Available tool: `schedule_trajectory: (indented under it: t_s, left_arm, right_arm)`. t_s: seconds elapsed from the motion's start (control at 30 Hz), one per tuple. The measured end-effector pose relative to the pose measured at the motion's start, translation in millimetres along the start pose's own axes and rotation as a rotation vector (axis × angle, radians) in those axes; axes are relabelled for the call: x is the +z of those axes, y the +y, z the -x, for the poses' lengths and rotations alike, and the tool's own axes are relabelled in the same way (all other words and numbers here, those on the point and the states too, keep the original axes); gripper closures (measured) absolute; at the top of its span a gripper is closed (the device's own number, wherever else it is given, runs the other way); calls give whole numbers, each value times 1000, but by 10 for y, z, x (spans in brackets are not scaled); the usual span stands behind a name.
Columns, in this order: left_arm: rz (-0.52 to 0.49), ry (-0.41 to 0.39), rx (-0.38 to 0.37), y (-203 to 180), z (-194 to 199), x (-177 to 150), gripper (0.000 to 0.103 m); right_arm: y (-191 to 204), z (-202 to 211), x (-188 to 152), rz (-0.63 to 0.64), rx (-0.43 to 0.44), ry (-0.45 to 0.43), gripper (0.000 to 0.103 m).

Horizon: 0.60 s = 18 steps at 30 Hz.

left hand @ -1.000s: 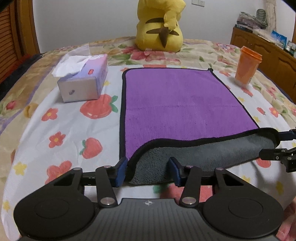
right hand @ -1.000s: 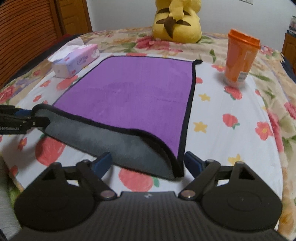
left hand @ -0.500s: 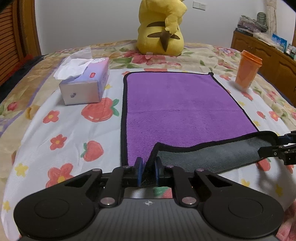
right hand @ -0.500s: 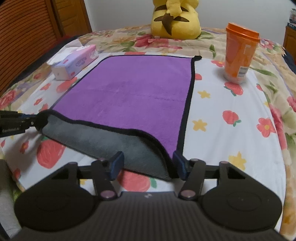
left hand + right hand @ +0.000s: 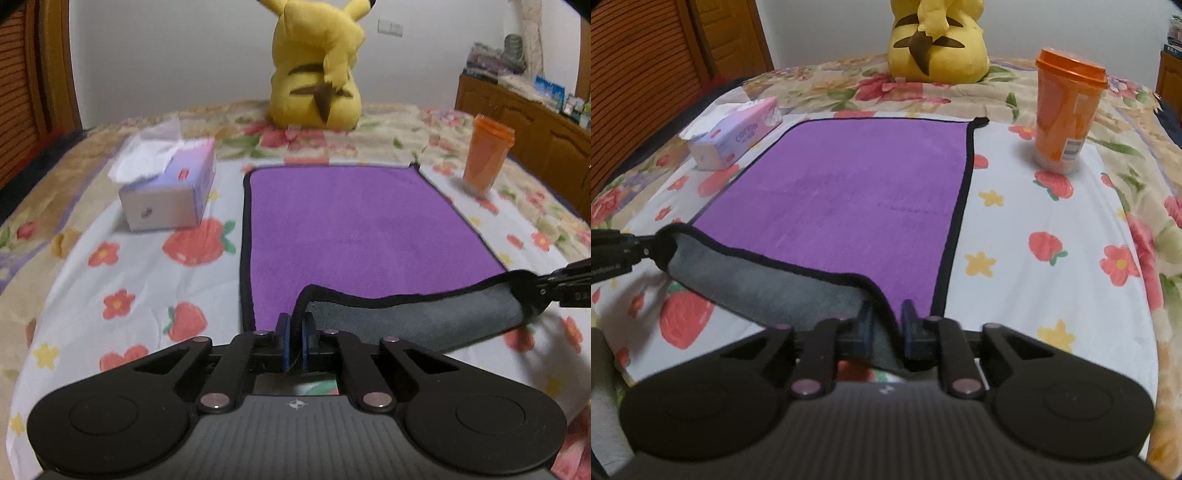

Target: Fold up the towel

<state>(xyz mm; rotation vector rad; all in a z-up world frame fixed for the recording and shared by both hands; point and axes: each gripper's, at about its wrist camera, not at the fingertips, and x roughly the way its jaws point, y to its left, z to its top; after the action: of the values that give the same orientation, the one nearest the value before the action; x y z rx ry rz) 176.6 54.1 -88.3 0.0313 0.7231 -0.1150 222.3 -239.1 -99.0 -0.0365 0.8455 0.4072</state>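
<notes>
A purple towel (image 5: 354, 221) with a black hem and a grey underside lies flat on the flowered bed; it also shows in the right wrist view (image 5: 857, 192). Its near edge is lifted and curled back, grey side showing. My left gripper (image 5: 294, 332) is shut on the towel's near left corner. My right gripper (image 5: 886, 317) is closed on the near right corner, with the cloth bunched between its blue pads. Each gripper shows at the other view's edge, the right one (image 5: 561, 288) and the left one (image 5: 617, 251), holding the raised edge.
A tissue box (image 5: 170, 195) stands left of the towel. An orange lidded cup (image 5: 1067, 110) stands to its right. A yellow plush toy (image 5: 317, 74) sits beyond the far edge. A wooden dresser (image 5: 524, 122) stands at the right.
Both grippers closed on the near corners, the left first and the right after it. The near edge has risen a little off the bed.
</notes>
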Motion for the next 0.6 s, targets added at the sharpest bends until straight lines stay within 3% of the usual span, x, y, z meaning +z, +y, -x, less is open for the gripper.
schedule_trajectory:
  t_s: [0.6]
  left_arm:
    - [-10, -127, 6, -21, 182, 175, 94]
  right_arm:
    - [-65, 144, 204, 8, 25, -124, 98]
